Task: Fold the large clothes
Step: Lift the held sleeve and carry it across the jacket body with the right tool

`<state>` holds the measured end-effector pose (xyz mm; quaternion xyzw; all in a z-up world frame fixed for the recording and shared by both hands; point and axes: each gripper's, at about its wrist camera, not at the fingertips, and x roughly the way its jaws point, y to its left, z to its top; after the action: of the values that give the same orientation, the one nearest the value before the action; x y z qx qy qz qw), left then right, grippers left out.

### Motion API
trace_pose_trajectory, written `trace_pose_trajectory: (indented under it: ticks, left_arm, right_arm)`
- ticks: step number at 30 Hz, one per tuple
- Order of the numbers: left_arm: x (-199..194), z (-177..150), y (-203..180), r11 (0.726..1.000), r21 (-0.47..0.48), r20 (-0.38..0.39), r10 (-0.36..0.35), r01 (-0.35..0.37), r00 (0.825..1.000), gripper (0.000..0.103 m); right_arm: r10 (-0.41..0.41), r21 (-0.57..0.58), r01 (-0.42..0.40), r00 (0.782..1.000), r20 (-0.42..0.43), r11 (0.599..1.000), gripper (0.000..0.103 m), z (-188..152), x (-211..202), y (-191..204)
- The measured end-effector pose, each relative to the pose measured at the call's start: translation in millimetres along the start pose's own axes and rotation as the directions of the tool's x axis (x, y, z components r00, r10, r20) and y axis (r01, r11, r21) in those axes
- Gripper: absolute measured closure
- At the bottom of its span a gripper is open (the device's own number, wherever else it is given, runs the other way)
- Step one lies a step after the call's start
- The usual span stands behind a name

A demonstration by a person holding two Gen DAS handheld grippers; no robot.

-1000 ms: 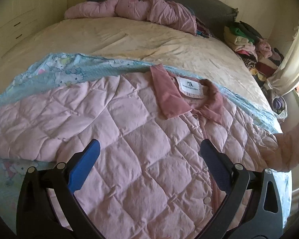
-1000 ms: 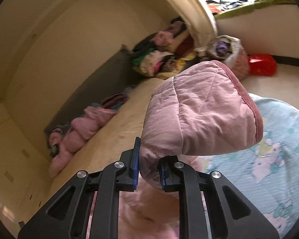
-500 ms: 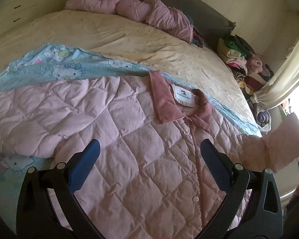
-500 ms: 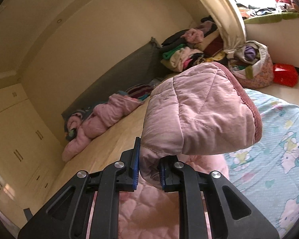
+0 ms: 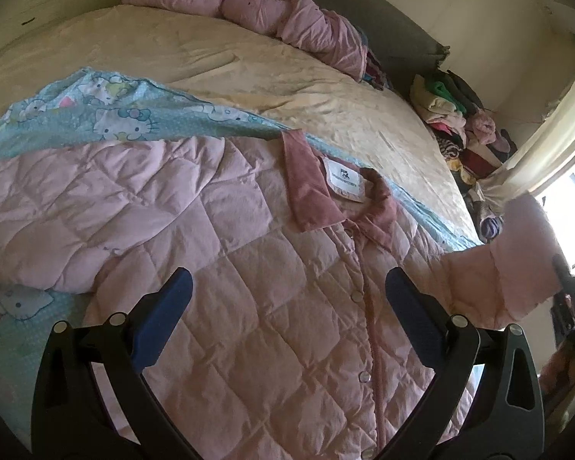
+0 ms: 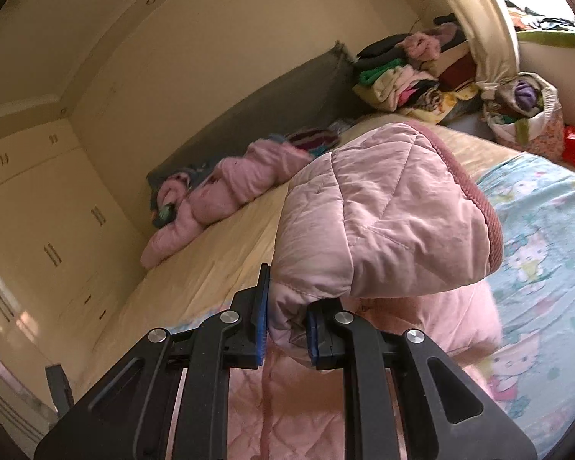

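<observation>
Left gripper (image 5: 287, 299), bottom of its frame, jaws spread wide, nothing between them, hovering over the pink quilted jacket (image 5: 218, 268). Jacket lies flat, front up, filling frame centre, on a blue cartoon-print sheet (image 5: 107, 115). Right gripper (image 6: 285, 326), bottom centre of its view, clamped on the jacket's sleeve (image 6: 379, 226), cuff lifted off the bed. Beyond, cream bedspread (image 5: 211, 50). Upper frame: crumpled pink garment (image 5: 257, 7) near the headboard; clothes pile (image 5: 460, 122) at right.
</observation>
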<state>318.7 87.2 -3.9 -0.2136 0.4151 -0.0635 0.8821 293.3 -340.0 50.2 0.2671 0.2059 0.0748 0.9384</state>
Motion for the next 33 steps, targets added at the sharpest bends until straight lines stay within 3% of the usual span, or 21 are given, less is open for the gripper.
trace_pose_trajectory:
  ticks: [9,16,18,21,23,26,28,29,30,33]
  left_arm:
    - [14.8,-4.7,-0.3,1.000,-0.002,-0.047,-0.024,0.024,0.999,0.009]
    - [33.8,-13.9,-0.5,1.000,0.009,-0.104,0.002,-0.001,0.995,0.009]
    - [36.8,-16.0,0.9,1.000,0.006,-0.114,0.000,0.001,0.993,0.009]
    - [40.5,-17.8,4.1,1.000,-0.002,-0.128,-0.003,0.003,0.992,0.009]
    - [42.2,-18.3,6.0,1.000,-0.007,-0.132,0.006,-0.007,0.991,0.009]
    - [41.8,-18.9,7.0,1.000,-0.020,-0.138,-0.009,0.007,0.990,0.009]
    - [41.7,-18.0,6.9,0.999,-0.027,-0.142,-0.025,0.022,0.990,0.009]
    - [41.6,-17.2,7.0,0.999,-0.030,-0.141,-0.030,0.026,0.990,0.009]
    - [40.1,-16.3,7.9,0.999,-0.036,-0.140,-0.043,0.038,0.989,0.009]
    - [36.8,-11.9,14.3,0.992,-0.076,-0.136,-0.111,0.101,0.985,0.009]
  right_arm:
    - [0.037,-0.049,-0.044,0.990,-0.134,0.998,0.088,-57.7,49.8,31.0]
    - [0.053,-0.028,-0.063,0.958,-0.284,0.998,0.084,-111.4,91.5,39.7]
    - [0.050,0.021,-0.046,0.934,-0.354,0.999,0.075,-132.7,106.1,35.4]
    - [0.078,0.102,-0.042,0.919,-0.386,0.994,0.049,-148.6,105.7,25.1]
    - [0.092,0.139,-0.043,0.923,-0.373,0.989,0.042,-153.3,96.0,21.4]
    - [0.089,0.197,-0.030,0.950,-0.300,0.980,0.036,-149.8,80.4,13.6]
    - [0.128,0.276,-0.056,0.960,-0.250,0.959,0.038,-142.7,79.6,4.8]
    - [0.126,0.287,-0.053,0.962,-0.241,0.957,0.046,-142.9,80.1,2.5]
    - [0.133,0.284,-0.063,0.963,-0.233,0.957,0.079,-139.3,82.7,3.7]
    - [0.150,0.171,-0.113,0.964,-0.221,0.979,0.082,-131.4,81.6,29.2]
